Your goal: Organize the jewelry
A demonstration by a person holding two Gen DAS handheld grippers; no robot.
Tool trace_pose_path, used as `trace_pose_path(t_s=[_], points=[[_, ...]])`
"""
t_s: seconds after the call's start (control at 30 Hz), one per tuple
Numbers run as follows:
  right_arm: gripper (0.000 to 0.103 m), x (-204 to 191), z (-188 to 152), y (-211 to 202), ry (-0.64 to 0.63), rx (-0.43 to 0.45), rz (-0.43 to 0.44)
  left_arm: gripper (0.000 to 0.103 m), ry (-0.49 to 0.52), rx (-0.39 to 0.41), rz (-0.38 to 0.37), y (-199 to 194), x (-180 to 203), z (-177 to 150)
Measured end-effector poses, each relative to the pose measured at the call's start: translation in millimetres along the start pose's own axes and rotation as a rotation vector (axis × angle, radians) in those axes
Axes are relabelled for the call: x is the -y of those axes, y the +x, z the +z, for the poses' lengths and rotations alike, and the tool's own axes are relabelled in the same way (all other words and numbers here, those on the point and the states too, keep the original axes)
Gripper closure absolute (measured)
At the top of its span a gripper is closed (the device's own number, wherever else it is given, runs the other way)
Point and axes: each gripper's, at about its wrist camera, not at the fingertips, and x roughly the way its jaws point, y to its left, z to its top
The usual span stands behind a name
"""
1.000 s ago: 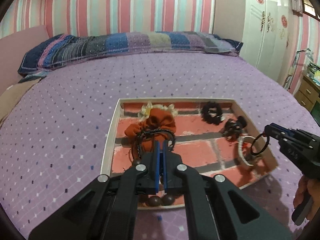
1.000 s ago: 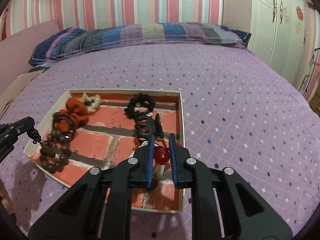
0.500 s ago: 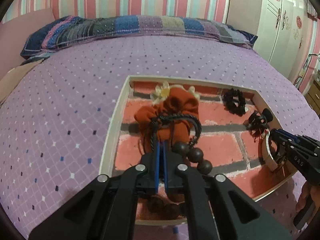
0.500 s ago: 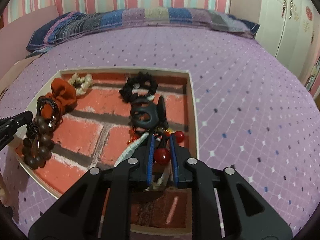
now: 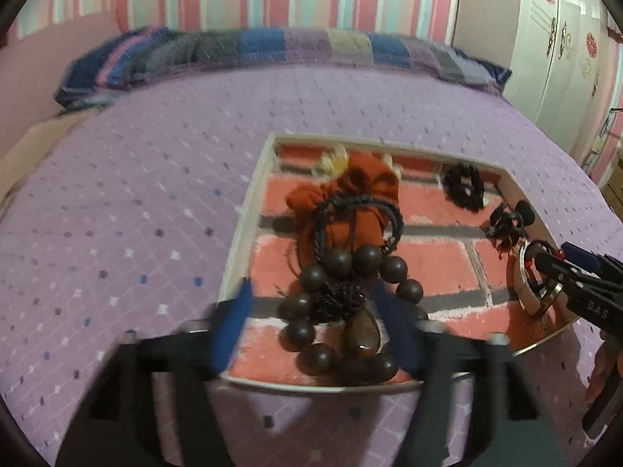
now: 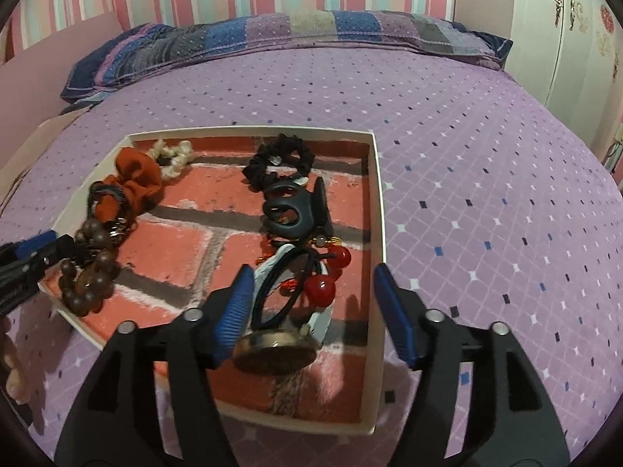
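A shallow box (image 5: 249, 210) (image 6: 377, 202) with a brick-pattern floor lies on the bed. A brown bead bracelet (image 5: 338, 303) (image 6: 91, 268) lies in its near left part, below an orange scrunchie (image 5: 350, 202) (image 6: 134, 183). A black hair tie with red beads (image 6: 307, 276) lies on a white bangle near the right wall. My left gripper (image 5: 315, 327) is open over the bracelet and holds nothing. My right gripper (image 6: 317, 311) is open over the red-bead hair tie and holds nothing. A black claw clip (image 6: 294, 210) and a black scrunchie (image 6: 282, 159) lie behind it.
The box sits on a purple dotted bedspread (image 6: 486, 179). A striped pillow (image 6: 272, 35) lies along the striped wall. A white wardrobe (image 5: 564, 46) stands at the right. A cream scrunchie (image 6: 173, 155) lies in the box's far left corner.
Both grippers have opened. The left one let the bead bracelet drop into the box. The right one let go of the red-bead hair tie, which now lies on the bangle.
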Motion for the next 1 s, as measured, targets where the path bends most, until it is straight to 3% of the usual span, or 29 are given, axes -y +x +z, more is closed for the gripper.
trace_pose_path(t_s=[0.13,0.2,0.3,0.43,0.6,0.77,1.0], points=[[0.012,-0.7,-5.4,-24.9,0.008,0.043,0.011,0.034,-0.010,0.017,-0.019,-24.4,0.2,-4.8],[0.004,0.5,-12.6,-44.6,0.020,0.073,0.017,0.026,-0.016,0.038,-0.015,-45.1,-1.6,-10.6],[0.004,0.1,-28.4,-76.7,0.014,0.114,0.011,0.016,-0.019,0.076,0.015,-79.7,-3.1,-23.1],[0.004,-1.0,-53.4,-118.3,0.018,0.142,-0.001,0.010,-0.022,0.108,0.053,-130.2,-2.9,-46.5],[0.004,-4.8,-92.0,-182.5,0.030,0.196,-0.010,0.009,-0.023,0.144,0.108,-196.5,9.8,-82.1],[0.004,-5.4,-131.3,-233.1,0.055,0.192,-0.020,0.005,-0.023,0.205,0.128,-255.9,31.9,-119.5],[0.004,-5.3,-167.0,-262.7,0.080,0.193,-0.016,0.004,-0.048,0.237,0.151,-292.2,44.3,-152.2]])
